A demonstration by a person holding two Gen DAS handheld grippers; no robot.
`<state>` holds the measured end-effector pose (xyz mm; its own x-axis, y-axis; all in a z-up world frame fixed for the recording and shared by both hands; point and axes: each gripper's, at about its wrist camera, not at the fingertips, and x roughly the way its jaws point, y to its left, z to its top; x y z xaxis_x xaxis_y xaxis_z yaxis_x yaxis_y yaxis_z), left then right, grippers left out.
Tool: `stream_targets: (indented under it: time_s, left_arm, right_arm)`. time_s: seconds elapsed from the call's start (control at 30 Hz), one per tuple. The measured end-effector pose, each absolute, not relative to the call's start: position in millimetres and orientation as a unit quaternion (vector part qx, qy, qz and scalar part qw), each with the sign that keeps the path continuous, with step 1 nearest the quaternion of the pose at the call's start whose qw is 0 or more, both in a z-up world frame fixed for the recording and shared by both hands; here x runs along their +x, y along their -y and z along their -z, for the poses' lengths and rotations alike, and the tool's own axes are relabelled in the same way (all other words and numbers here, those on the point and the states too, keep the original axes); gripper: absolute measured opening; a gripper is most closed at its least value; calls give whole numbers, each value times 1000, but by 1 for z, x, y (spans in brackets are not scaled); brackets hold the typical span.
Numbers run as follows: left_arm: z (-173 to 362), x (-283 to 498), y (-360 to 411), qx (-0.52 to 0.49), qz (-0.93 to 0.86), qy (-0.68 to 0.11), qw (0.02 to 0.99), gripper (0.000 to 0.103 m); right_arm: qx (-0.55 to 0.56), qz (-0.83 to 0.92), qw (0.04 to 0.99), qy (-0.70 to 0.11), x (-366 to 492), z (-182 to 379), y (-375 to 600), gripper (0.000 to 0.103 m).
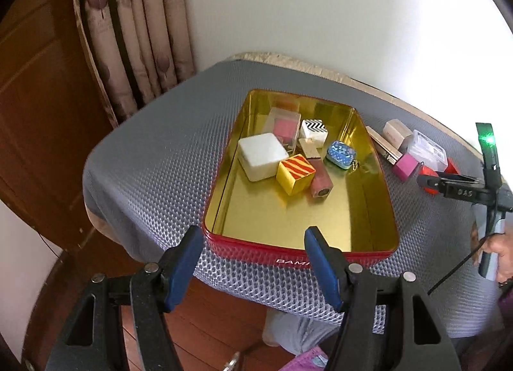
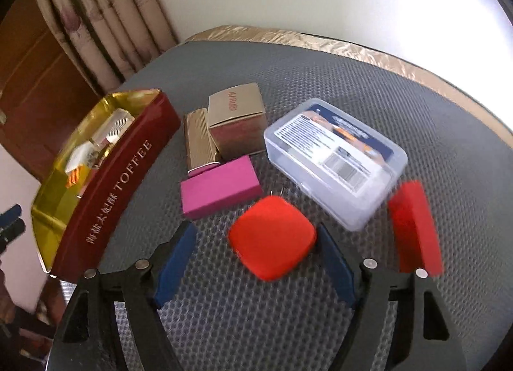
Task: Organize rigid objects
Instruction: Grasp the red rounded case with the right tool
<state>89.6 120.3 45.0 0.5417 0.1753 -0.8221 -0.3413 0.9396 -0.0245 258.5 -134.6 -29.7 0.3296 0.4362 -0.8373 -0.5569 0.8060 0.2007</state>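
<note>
A red tin with a gold inside (image 1: 378, 197) (image 2: 128, 172) stands on the grey mat and holds several small boxes, among them a white one (image 1: 261, 156) and a yellow striped one (image 1: 295, 173). My left gripper (image 1: 253, 239) is open and empty at the tin's near wall. My right gripper (image 2: 256, 236) (image 1: 426, 181) is open around a red rounded-square piece (image 2: 272, 236), its right finger close to the piece. Beside the piece lie a magenta box (image 2: 221, 186) (image 1: 405, 167), a clear plastic case (image 2: 336, 159) (image 1: 428, 149), a gold box (image 2: 237, 120), a ribbed gold case (image 2: 198, 140) and a red block (image 2: 415, 226).
The grey dotted mat (image 1: 154, 159) (image 2: 320, 306) covers a small table with a gold-trimmed far edge (image 2: 352, 45). A curtain (image 1: 134, 34) and a wooden door (image 1: 38, 98) stand at the left, a white wall behind. The floor shows below the table's near edge.
</note>
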Motion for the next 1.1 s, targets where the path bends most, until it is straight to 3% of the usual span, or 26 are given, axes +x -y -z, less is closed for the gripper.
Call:
stream_targets:
  time_s: [0.07,0.1,0.13,0.37,0.67,1.1]
  left_arm:
    - [-43,90,-125,-104,-147,-460,870,67]
    - [-42,90,-126,-108,-147,-461,868,67]
    - [-41,90,-127,-111,-147,-463,867,67]
    - [-47,88,-122,-97,-146,-453,874,67]
    - [-72,99,-77,-74,-55,-443,892,67]
    - [-104,206,35,-22,87,-482,871,67]
  right_arm:
    - [-79,-310,811,-491,262,31,129,63]
    - [-88,-310,809,-491,263,31,126,53]
    - [-103,-306,809,-491,265,32,123,53]
    - [-134,-296,806,-495,239,26,136,52]
    - [-84,-184,848,-490,180,21,270,51]
    - [-46,-103,885,-451,166,26,356,52]
